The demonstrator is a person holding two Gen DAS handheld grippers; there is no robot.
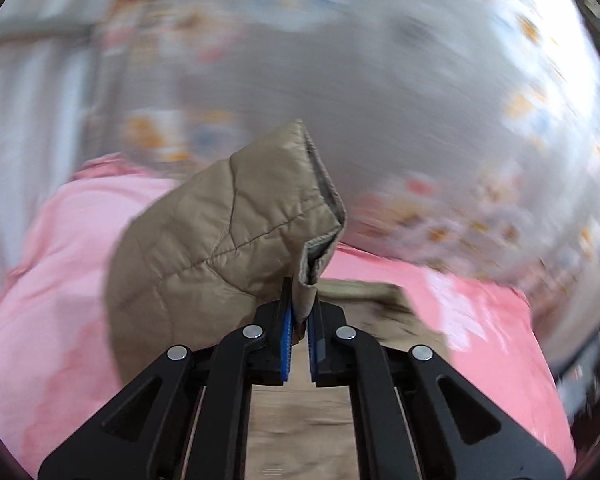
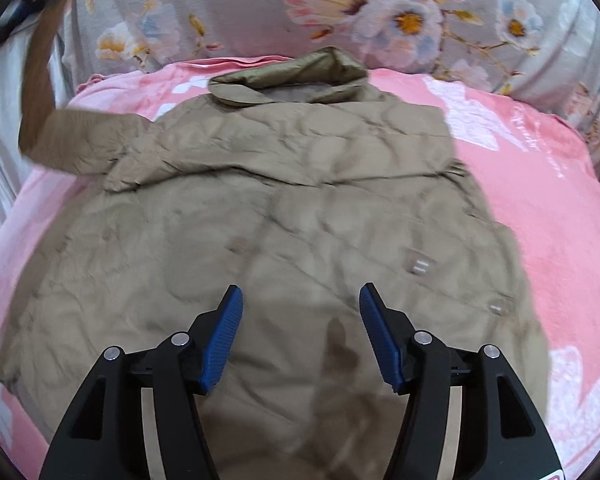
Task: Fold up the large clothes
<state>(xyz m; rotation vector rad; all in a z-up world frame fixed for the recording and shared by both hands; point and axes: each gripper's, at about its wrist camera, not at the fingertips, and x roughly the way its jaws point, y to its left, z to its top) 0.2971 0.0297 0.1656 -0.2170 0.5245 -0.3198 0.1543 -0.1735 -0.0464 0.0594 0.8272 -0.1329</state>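
A tan quilted jacket (image 2: 284, 216) lies spread on a pink blanket (image 2: 540, 208), collar (image 2: 292, 80) at the far end. My left gripper (image 1: 300, 312) is shut on the jacket's sleeve cuff (image 1: 228, 232) and holds it lifted above the blanket. In the right wrist view the lifted sleeve (image 2: 40, 92) rises at the far left, motion-blurred. My right gripper (image 2: 300, 300) is open and empty, hovering over the jacket's lower middle.
A grey floral bedsheet (image 2: 400, 12) lies beyond the pink blanket. White fabric (image 2: 0, 92) shows at the left edge. The left wrist view's background is strongly blurred.
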